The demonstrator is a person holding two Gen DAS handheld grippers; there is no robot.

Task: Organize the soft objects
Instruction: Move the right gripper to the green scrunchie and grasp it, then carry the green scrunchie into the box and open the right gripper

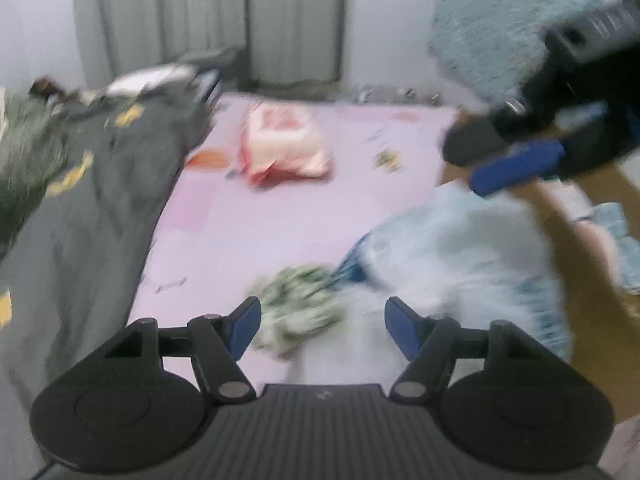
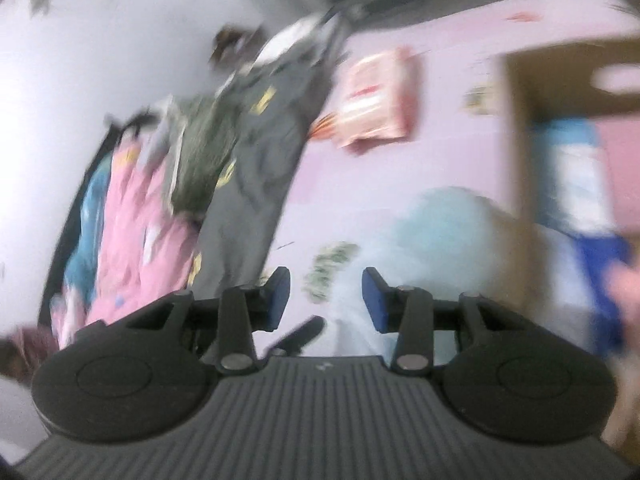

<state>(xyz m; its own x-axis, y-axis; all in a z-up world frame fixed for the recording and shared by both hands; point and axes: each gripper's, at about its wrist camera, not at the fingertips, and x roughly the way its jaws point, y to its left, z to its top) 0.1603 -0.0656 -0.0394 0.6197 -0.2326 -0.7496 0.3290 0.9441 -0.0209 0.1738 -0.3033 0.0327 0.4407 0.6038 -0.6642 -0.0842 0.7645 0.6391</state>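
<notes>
Blurred frame. Right gripper [image 2: 325,298] jaws apart, nothing between the 2 blue pads [image 2: 279,298]. Beyond: pink sheet [image 2: 440,152], grey blanket with yellow marks [image 2: 260,168], folded pink-red cloth [image 2: 378,100], green-white patterned cloth [image 2: 330,270], pale blue fluffy item [image 2: 444,224], cardboard box [image 2: 520,128] on the right.

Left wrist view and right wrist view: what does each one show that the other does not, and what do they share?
Only the left wrist view shows the grey curtains and a fluffy teal thing hanging behind the right gripper.

Only the right wrist view shows the pink patterned cloth beside the dark blanket.

Both show the pink sheet, the dark grey blanket, the folded pink-and-red cloth, the small green-and-white cloth and a cardboard box. Both grippers are open and empty; the left gripper is wider.
</notes>
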